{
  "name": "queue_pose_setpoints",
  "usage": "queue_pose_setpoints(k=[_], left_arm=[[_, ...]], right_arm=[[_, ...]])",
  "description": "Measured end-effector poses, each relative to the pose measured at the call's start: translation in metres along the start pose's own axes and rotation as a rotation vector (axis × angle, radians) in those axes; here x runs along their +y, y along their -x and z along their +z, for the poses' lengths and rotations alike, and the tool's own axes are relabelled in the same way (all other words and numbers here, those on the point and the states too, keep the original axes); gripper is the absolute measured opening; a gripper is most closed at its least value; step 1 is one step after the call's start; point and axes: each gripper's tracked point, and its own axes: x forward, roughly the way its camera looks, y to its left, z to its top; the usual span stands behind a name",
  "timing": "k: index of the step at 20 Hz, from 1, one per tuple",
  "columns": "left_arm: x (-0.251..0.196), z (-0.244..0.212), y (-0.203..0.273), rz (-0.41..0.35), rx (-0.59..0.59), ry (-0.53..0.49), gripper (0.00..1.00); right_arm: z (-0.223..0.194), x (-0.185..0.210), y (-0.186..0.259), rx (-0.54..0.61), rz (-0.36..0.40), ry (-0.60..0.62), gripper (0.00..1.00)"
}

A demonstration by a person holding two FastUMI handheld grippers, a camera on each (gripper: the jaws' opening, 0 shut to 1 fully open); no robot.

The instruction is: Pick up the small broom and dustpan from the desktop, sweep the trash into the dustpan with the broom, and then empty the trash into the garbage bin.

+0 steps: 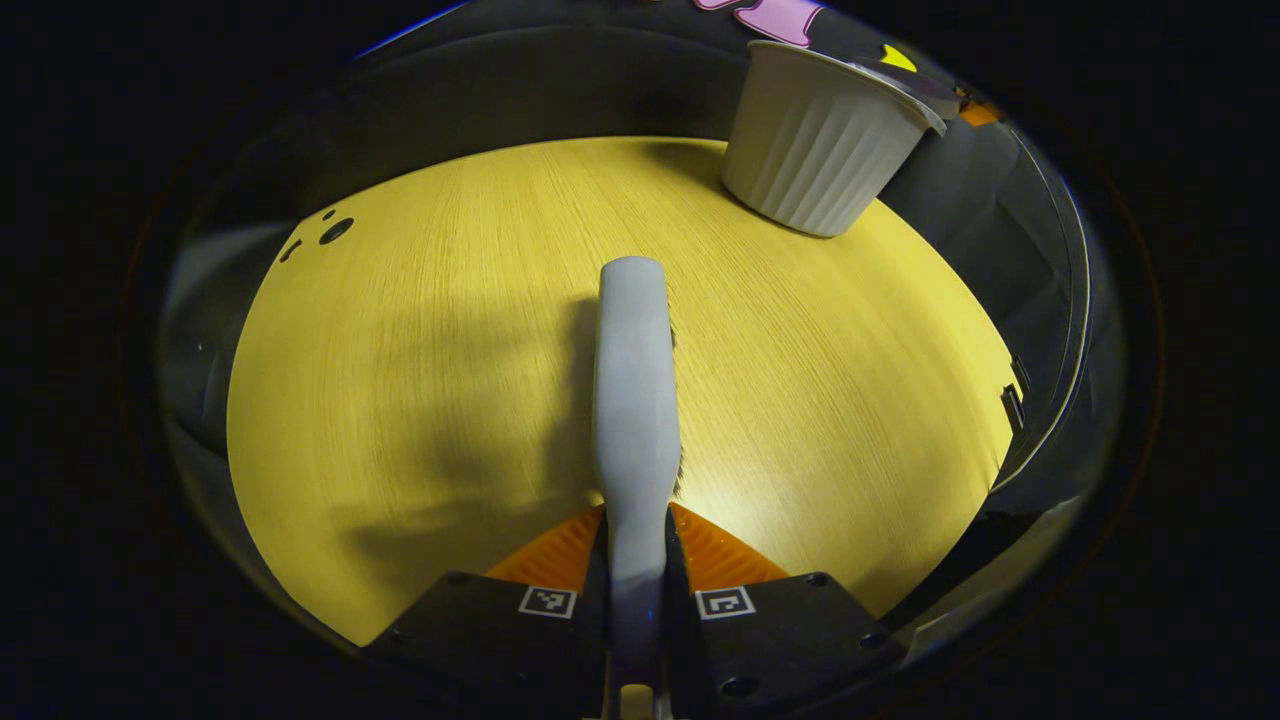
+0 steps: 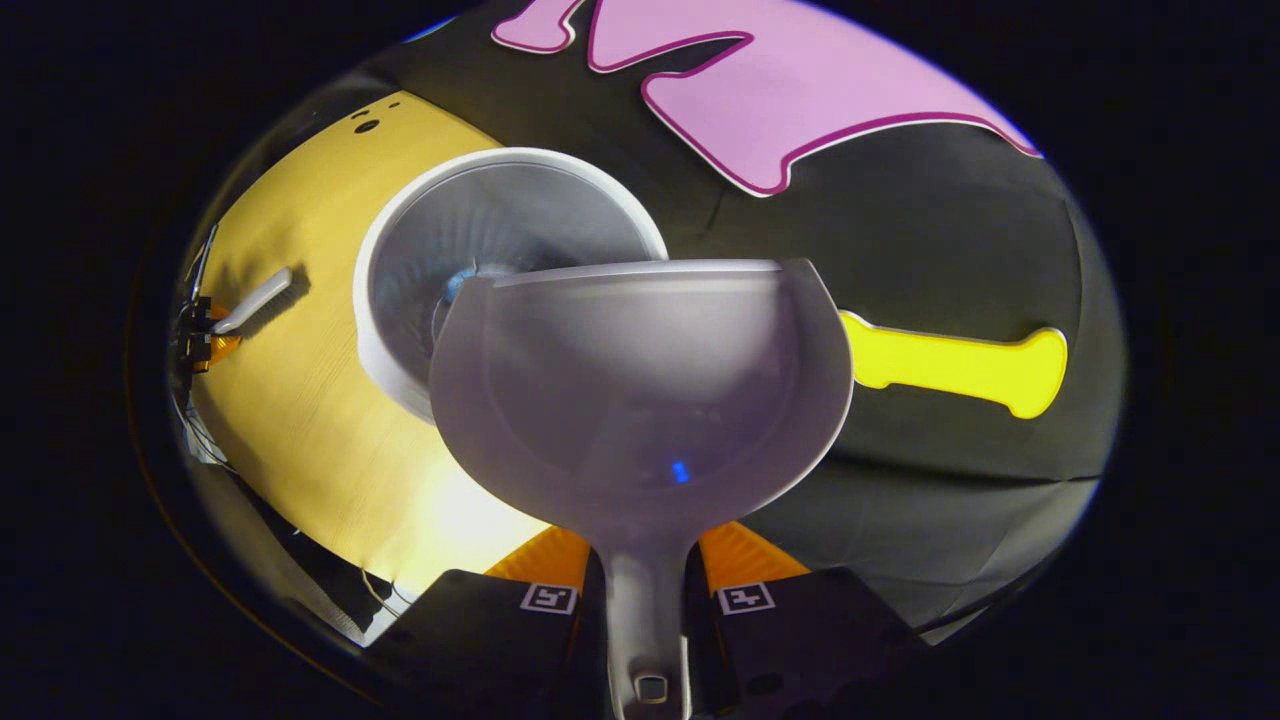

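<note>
My left gripper point(image 1: 637, 545) is shut on the handle of the small grey broom point(image 1: 634, 400), which points away from me over the yellow wooden desktop point(image 1: 420, 380), bristles down. The white ribbed garbage bin point(image 1: 815, 145) stands at the desk's far right. In the right gripper view my right gripper point(image 2: 645, 565) is shut on the handle of the grey dustpan point(image 2: 640, 400), held tilted over the open mouth of the bin point(image 2: 400, 300). A small blue bit point(image 2: 458, 283) lies inside the bin. Far left in that view the broom point(image 2: 255, 300) and the left gripper point(image 2: 200, 340) show over the desk.
The desk's right edge point(image 1: 1000, 400) borders grey booth framing. Small dark holes point(image 1: 335, 230) mark the desktop's far left corner. Behind the bin hangs the black booth wall point(image 2: 950, 230).
</note>
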Motion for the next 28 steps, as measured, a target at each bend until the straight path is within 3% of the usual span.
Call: queue_pose_setpoints(k=[7, 8, 9, 16, 17, 18, 19, 22, 24, 25, 26, 28], left_arm=[[0.001, 0.001, 0.000, 0.025, 0.003, 0.009, 0.29], [0.002, 0.001, 0.000, 0.029, -0.001, 0.010, 0.29], [0.002, 0.003, 0.000, 0.031, -0.009, 0.013, 0.29], [0.005, 0.002, 0.000, 0.066, -0.012, 0.014, 0.29], [0.006, 0.002, 0.000, 0.073, -0.008, 0.014, 0.32], [0.006, 0.002, 0.001, 0.081, -0.006, 0.012, 0.29], [0.007, 0.001, 0.001, 0.089, -0.002, 0.007, 0.29], [0.010, 0.001, 0.002, 0.104, 0.006, -0.014, 0.29], [0.011, 0.001, 0.002, 0.113, 0.012, -0.026, 0.29], [0.012, 0.001, 0.003, 0.116, 0.015, -0.031, 0.32], [0.012, 0.000, 0.003, 0.120, 0.018, -0.034, 0.29], [0.012, 0.000, 0.003, 0.127, 0.022, -0.036, 0.29]], right_arm=[[-0.017, 0.018, 0.062, -0.255, 0.085, -0.274, 0.36], [-0.023, 0.022, 0.072, -0.288, 0.090, -0.293, 0.41], [-0.030, 0.028, 0.084, -0.316, 0.100, -0.306, 0.36], [-0.089, 0.134, 0.129, -0.375, 0.261, -0.372, 0.36], [-0.100, 0.153, 0.129, -0.363, 0.287, -0.382, 0.36], [-0.111, 0.173, 0.128, -0.350, 0.316, -0.383, 0.31], [-0.122, 0.193, 0.123, -0.329, 0.340, -0.386, 0.36], [-0.150, 0.249, 0.101, -0.256, 0.400, -0.407, 0.36], [-0.155, 0.282, 0.085, -0.234, 0.437, -0.434, 0.41], [-0.156, 0.297, 0.074, -0.227, 0.449, -0.429, 0.36], [-0.155, 0.310, 0.062, -0.221, 0.451, -0.423, 0.31], [-0.153, 0.332, 0.029, -0.210, 0.452, -0.430, 0.36]])
